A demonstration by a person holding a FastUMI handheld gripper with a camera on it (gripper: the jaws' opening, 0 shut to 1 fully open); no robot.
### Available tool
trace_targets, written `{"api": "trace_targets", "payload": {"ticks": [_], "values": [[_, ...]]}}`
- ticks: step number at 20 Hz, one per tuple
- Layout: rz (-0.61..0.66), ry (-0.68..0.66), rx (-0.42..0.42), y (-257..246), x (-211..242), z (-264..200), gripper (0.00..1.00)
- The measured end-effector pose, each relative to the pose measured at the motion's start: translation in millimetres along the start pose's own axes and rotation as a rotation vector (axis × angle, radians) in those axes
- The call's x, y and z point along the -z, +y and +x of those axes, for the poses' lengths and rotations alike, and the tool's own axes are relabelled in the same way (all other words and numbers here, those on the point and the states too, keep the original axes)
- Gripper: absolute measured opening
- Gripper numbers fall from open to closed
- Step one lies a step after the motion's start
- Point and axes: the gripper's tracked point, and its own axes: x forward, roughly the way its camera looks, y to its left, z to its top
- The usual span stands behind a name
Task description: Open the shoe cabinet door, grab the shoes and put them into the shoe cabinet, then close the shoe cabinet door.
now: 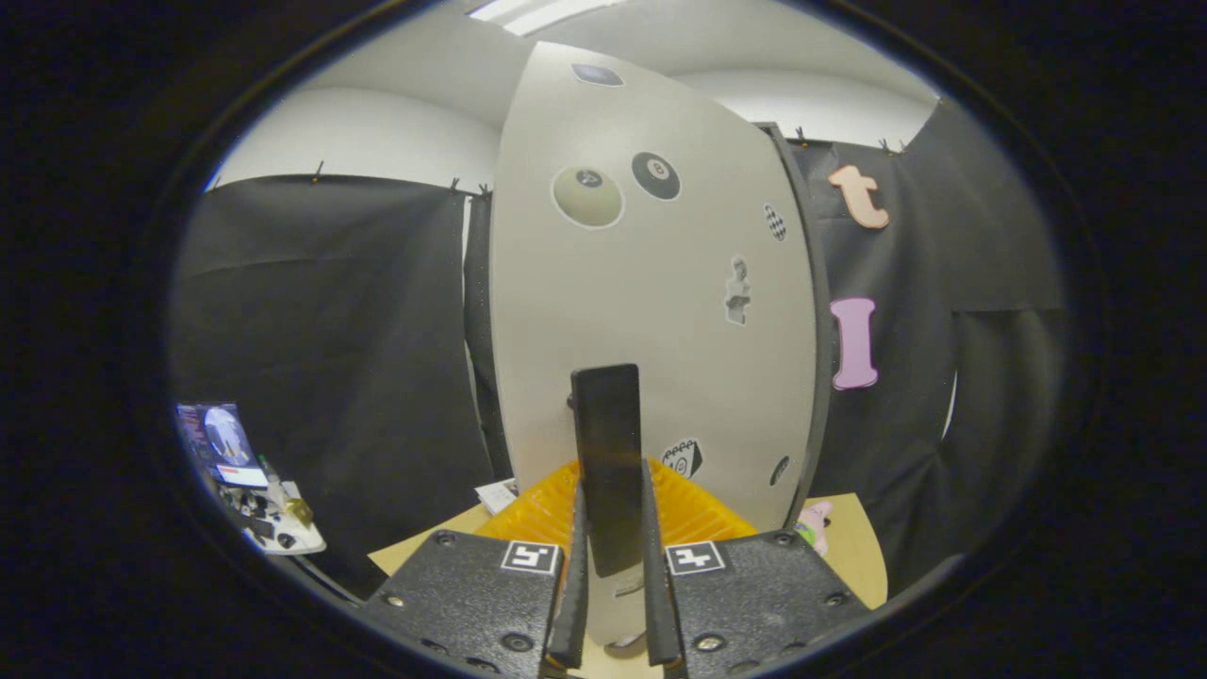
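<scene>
My tongs (613, 604) are clenched on the tall black bar handle (606, 462) of the pale grey shoe cabinet door (651, 321), one finger pressing on each side of the handle's lower end, so the handle rises straight up from between them. The door stands directly ahead of the fingers, upright and close, and carries several stickers: a round beige one (587, 196), a black eight-ball one (655, 175), a small chequered one (774, 222) and a few more lower down. Just beyond my fingers, at the foot of the door, lies a ribbed orange-yellow plastic tray (698, 514) on the light wooden bench (863, 547). A small pink and green toy (813, 523) sits on the bench beside the door's right edge. Black cloth (330, 330) hangs behind the door on both sides. Well off to the left sits a white stand with a small screen (222, 441) and clutter.
</scene>
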Motion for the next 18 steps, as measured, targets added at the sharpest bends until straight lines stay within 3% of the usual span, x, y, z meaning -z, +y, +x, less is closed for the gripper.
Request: {"api": "trace_targets", "payload": {"ticks": [5, 11, 18], "values": [[-0.024, -0.009, 0.085, -16, 1, -22, 0.27], [-0.079, -0.039, 0.129, -32, 5, -45, 0.24], [-0.134, -0.064, 0.297, -92, 4, -76, 0.15]]}}
